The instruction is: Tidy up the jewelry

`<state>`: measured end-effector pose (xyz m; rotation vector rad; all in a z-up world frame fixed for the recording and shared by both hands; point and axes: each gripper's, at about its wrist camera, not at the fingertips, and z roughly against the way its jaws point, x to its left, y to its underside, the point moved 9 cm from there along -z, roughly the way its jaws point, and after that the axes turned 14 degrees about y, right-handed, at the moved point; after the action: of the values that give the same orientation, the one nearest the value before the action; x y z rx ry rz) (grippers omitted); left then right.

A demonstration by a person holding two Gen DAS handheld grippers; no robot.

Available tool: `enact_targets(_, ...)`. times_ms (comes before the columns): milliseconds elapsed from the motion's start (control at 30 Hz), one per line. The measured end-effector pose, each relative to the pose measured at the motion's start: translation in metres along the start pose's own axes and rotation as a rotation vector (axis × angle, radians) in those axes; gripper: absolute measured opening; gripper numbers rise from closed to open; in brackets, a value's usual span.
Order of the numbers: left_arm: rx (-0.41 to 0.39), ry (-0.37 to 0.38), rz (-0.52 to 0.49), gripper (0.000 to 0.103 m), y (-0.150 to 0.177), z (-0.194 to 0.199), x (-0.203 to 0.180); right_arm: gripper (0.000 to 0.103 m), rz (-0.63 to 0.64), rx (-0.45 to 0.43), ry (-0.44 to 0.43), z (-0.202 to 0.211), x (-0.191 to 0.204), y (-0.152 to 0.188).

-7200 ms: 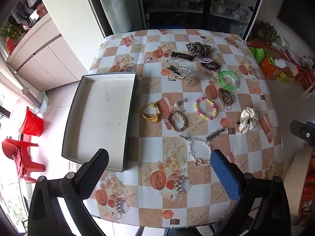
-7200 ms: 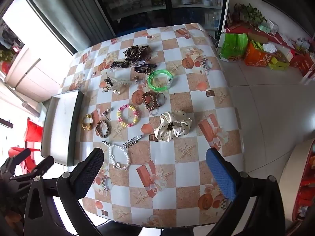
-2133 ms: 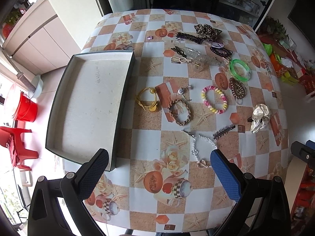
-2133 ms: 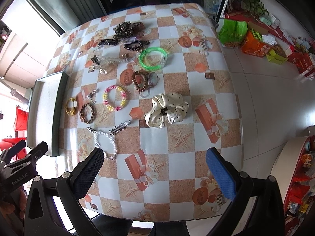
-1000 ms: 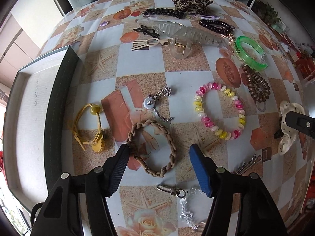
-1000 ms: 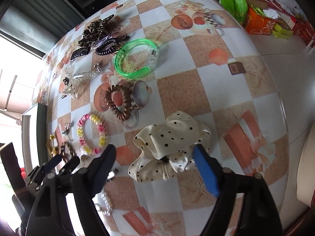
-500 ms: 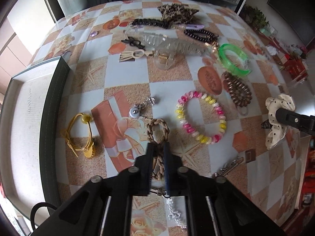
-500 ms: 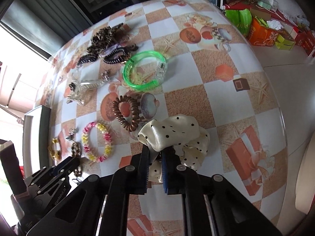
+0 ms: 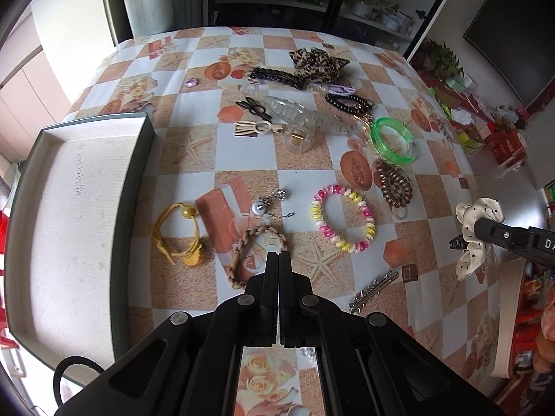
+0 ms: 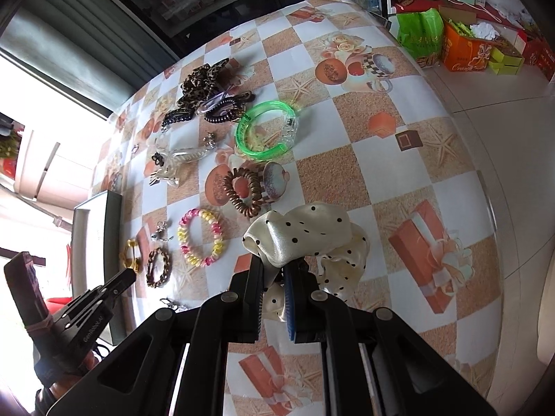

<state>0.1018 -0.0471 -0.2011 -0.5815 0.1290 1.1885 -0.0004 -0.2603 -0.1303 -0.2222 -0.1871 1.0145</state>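
Observation:
My left gripper [image 9: 278,254] is shut, its jaws flush with no braid showing between them. Just under and left of its tips the brown braided bracelet [image 9: 248,248] lies as an open loop on the checked cloth. In the right wrist view the left gripper [image 10: 130,275] stands a little apart from the braided bracelet [image 10: 158,267]. My right gripper [image 10: 274,267] is shut on the cream polka-dot scrunchie [image 10: 305,232], which is raised off the table. From the left wrist view the right gripper [image 9: 480,227] and the scrunchie [image 9: 480,209] hang at the right. The empty box [image 9: 69,225] sits at the left.
On the cloth lie a pink-and-yellow bead bracelet [image 9: 343,218], a yellow cord bracelet [image 9: 180,235], a small pendant [image 9: 260,206], a green bangle [image 9: 393,138], a brown spiral tie [image 9: 395,187], a clear claw clip [image 9: 305,121] and a silver clip [image 9: 374,289]. The table's edge runs close at the right.
Both grippers went from open to shut and rose. The right one lifted the scrunchie. The braided bracelet, squeezed between the left jaws half a second ago, is a round loop again.

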Motion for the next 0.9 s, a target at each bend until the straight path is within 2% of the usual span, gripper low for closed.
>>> enact_targets(200, -0.04, -0.003, 0.045, 0.002, 0.001, 0.031, 0.021, 0.011, 0.049, -0.003, -0.022, 0.005, 0.025, -0.001)
enact_targets(433, -0.098, -0.027, 0.11, 0.002, -0.001, 0.066, 0.056, 0.011, 0.138, -0.012, -0.082, 0.01, 0.079, -0.004)
enact_targets(667, -0.163, -0.063, 0.171, 0.002, -0.004, 0.095, 0.095, 0.011, 0.249, -0.007, -0.165, 0.01, 0.15, -0.004)
enact_targets(900, -0.21, -0.098, 0.233, 0.002, -0.008, 0.116, 0.144, 0.011, 0.412, -0.02, -0.229, 0.008, 0.236, -0.004)
